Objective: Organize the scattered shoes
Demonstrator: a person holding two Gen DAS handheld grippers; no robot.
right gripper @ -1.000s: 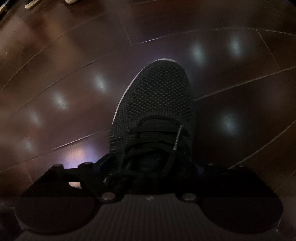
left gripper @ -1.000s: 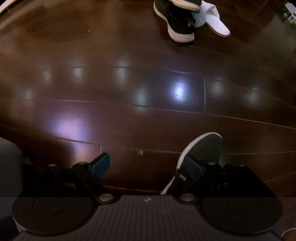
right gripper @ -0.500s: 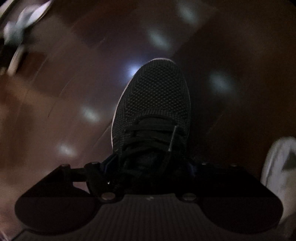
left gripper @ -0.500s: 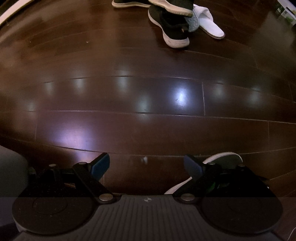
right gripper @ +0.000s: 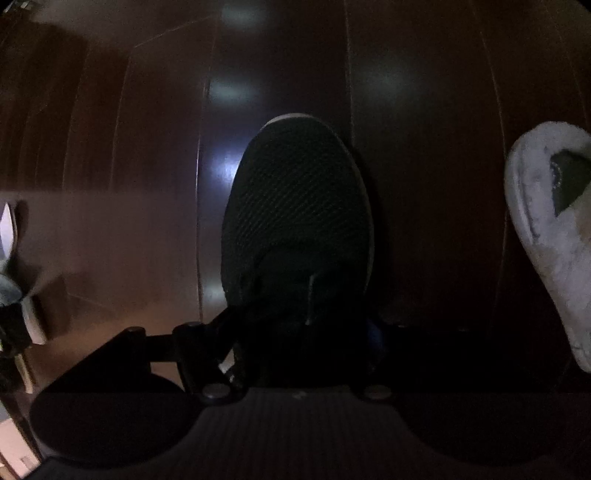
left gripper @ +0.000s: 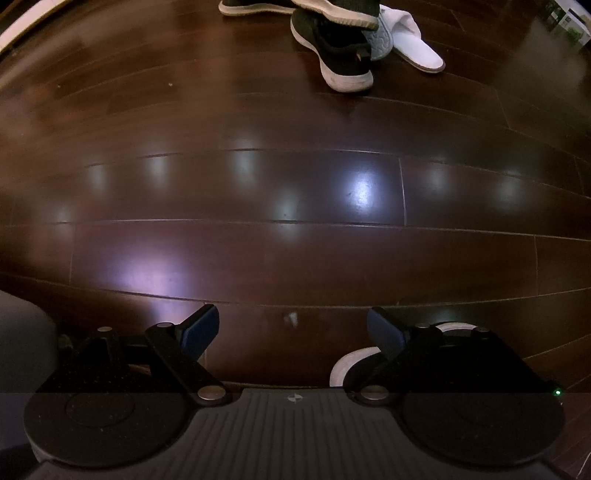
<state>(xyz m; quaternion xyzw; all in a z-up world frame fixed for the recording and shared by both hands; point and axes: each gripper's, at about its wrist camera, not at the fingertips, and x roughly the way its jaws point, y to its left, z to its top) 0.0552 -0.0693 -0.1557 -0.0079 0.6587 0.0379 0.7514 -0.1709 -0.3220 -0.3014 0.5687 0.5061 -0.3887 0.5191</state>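
My right gripper (right gripper: pixel 299 325) is shut on a black mesh sneaker (right gripper: pixel 295 206), held by its laced collar with the toe pointing away over the dark wood floor. A white fuzzy slipper (right gripper: pixel 546 236) lies on the floor to its right. In the left wrist view, my left gripper (left gripper: pixel 291 330) is open with nothing between its blue pads (left gripper: pixel 201 328). A white sole edge (left gripper: pixel 351 363) shows behind its right finger. Far ahead lies a pile of shoes: a black sneaker with a white sole (left gripper: pixel 340 55), a white slipper (left gripper: pixel 413 48) and another dark shoe (left gripper: pixel 255 5).
Glossy dark wood floor (left gripper: pixel 258 184) spreads between the left gripper and the pile. A grey rounded object (left gripper: pixel 22 332) sits at the left edge. In the right wrist view, blurred light shapes (right gripper: pixel 11 266) show at the left edge.
The right gripper has swung round with the black sneaker, and the white fuzzy slipper has come into view on the right. The left gripper has drawn back slightly and stays open.
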